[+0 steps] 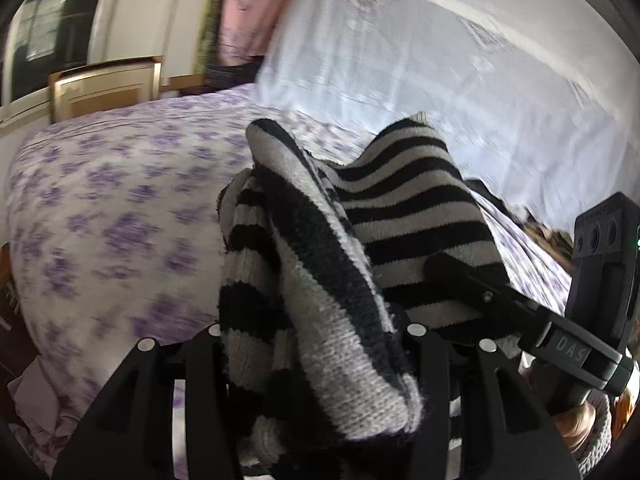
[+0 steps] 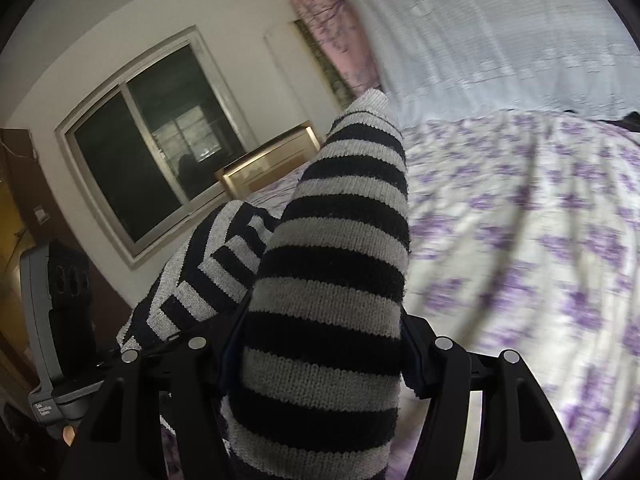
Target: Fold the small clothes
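Above the bed [image 1: 100, 208], with its white cover printed in purple flowers, a black-and-grey striped knit garment [image 1: 404, 208] was held up between the two grippers, clear of the cover as far as the views showed. Seen from the left wrist, the left gripper [image 1: 316, 344] was clamped on a bunched fold of the knit that ran up and away from the jaws, its long axis leaning toward the top of the picture, with the stripes crossing that axis. To the right of this fold the fabric spread out as a broader striped panel reaching toward the right gripper [image 1: 444, 268], whose dark finger lay against the cloth near the right edge of that view. Seen from the right wrist, the right gripper [image 2: 320, 336] was closed on a thick tube-like part of the garment [image 2: 340, 240], which rose straight out from between the fingers and tapered to a grey tip pointing up and slightly right. A second striped part sagged off to the left toward the other gripper's body. Behind the bed stood a dark window [image 2: 148, 152], a pale wooden headboard [image 2: 268, 160] and white curtains [image 2: 500, 32].
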Motion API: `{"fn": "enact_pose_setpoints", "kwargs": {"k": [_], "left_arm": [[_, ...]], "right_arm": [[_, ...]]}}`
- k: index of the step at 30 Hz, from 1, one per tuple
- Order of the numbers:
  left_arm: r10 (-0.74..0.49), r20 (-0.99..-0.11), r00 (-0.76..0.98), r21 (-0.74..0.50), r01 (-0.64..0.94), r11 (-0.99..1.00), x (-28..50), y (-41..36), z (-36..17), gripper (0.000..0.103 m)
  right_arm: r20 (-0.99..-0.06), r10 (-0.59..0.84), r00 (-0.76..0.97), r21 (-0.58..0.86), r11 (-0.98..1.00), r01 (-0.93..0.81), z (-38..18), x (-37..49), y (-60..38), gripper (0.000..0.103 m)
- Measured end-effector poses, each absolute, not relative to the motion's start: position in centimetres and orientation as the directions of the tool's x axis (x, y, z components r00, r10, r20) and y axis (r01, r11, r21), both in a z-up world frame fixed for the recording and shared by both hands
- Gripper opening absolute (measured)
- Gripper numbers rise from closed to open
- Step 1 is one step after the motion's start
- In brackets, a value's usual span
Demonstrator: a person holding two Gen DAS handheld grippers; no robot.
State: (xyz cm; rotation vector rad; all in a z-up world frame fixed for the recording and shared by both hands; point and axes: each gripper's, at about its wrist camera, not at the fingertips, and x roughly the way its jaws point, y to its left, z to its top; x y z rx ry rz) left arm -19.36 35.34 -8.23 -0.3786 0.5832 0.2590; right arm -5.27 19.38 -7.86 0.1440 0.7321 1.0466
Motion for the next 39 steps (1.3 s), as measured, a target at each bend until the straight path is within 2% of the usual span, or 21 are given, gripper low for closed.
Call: {"fn": "enact_pose_setpoints", "kwargs": {"k": [8, 13, 17, 19, 21, 23, 26, 29, 32, 34, 36, 39], "left_arm": [[0.207, -0.584, 0.785, -0.293, -0.442, 0.848, -20.3, 43.5, -8.6, 0.043], [0.2, -0.588, 0.784, -0.335, -0.461, 0.822, -19.6, 47.1, -10.5, 0.043], [0.176, -0.636, 0.751, -0.363, -0.493, 0.791, -18.1, 48.8, -13.8, 0.043], [0.188, -0.66, 0.728, -0.365, -0.529, 0.766, -17.8, 49.6, -15.3, 0.049], [0.181, -0.68, 0.711, -0.375, -0.548, 0.748, -17.6, 50.1, -15.9, 0.069], [0.183, -0.691, 0.699, -0.369, -0.559, 0.743, -17.5, 50.1, -16.1, 0.074], [0.197, -0.686, 0.7, -0.383, -0.578, 0.721, -18.4, 49.9, -16.2, 0.075], [0.209, -0.673, 0.71, -0.404, -0.589, 0.7, -20.2, 49.0, -15.4, 0.075], [0.277, -0.663, 0.695, -0.349, -0.614, 0.708, -21.8, 47.8, -13.8, 0.075], [0.321, -0.677, 0.662, -0.287, -0.639, 0.713, -22.1, 47.3, -13.5, 0.083], [0.353, -0.696, 0.625, -0.245, -0.668, 0.702, -22.1, 47.4, -13.9, 0.094], [0.345, -0.727, 0.594, -0.227, -0.682, 0.695, -21.6, 48.1, -15.4, 0.099]], "right_arm": [[-0.5, 0.846, 0.186, 0.493, 0.454, -0.742, -8.9, -4.7, 28.5, 0.064], [-0.513, 0.843, 0.163, 0.497, 0.447, -0.743, -10.1, -3.8, 31.7, 0.064], [-0.562, 0.814, 0.149, 0.508, 0.481, -0.715, -13.1, -2.2, 32.8, 0.064], [-0.61, 0.78, 0.14, 0.509, 0.521, -0.686, -15.3, -1.2, 32.9, 0.067], [-0.599, 0.796, 0.084, 0.587, 0.508, -0.63, -16.7, -0.1, 32.3, 0.068], [-0.59, 0.805, 0.06, 0.61, 0.493, -0.62, -16.8, 0.2, 31.9, 0.069], [-0.584, 0.801, 0.133, 0.551, 0.512, -0.659, -15.4, -1.2, 30.9, 0.07], [-0.515, 0.81, 0.279, 0.402, 0.516, -0.756, -12.2, -4.5, 28.7, 0.07], [-0.479, 0.799, 0.363, 0.29, 0.534, -0.794, -10.7, -6.8, 26.9, 0.07], [-0.501, 0.78, 0.375, 0.264, 0.55, -0.792, -11.1, -7.0, 26.9, 0.07], [-0.573, 0.737, 0.358, 0.244, 0.57, -0.784, -12.6, -6.4, 27.7, 0.07], [-0.643, 0.714, 0.278, 0.289, 0.562, -0.775, -14.4, -5.1, 28.8, 0.08]]}}
